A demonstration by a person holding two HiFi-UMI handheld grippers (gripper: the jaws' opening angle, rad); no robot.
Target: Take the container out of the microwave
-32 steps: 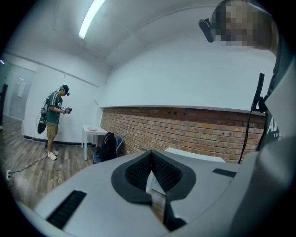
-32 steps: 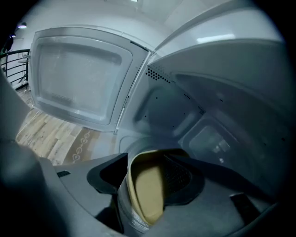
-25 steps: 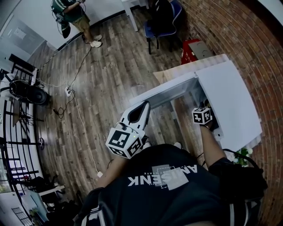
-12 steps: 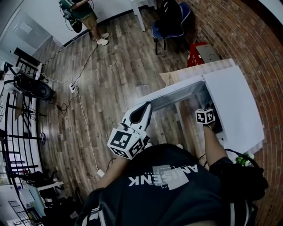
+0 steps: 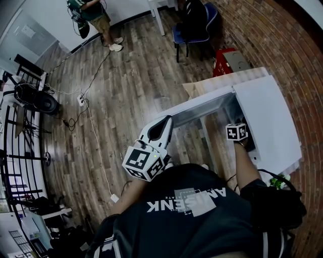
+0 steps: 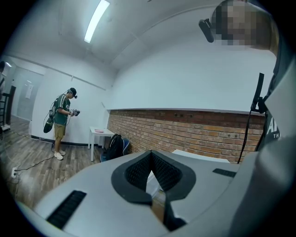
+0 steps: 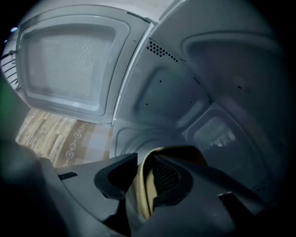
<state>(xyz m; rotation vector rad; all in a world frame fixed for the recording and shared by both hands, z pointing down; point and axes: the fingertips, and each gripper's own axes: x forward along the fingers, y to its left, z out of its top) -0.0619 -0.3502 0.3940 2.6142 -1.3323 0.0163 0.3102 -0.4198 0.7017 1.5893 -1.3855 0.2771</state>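
Observation:
The white microwave stands against the brick wall with its door swung open. My right gripper reaches down into the dark cavity. Its jaws are closing on the wall of a yellowish container, one pad inside the rim and one outside. In the head view only its marker cube shows at the microwave's mouth; the jaws and container are hidden. My left gripper hangs shut and empty in front of the body, left of the door, pointing about level.
The open door fills the upper left of the right gripper view, with wood floor below it. A person stands far off across the floor. A blue chair, a red box and floor cables lie beyond.
The head view has shifted a little. The right gripper's cube sits slightly further right at the microwave's mouth; the left gripper stays where it was.

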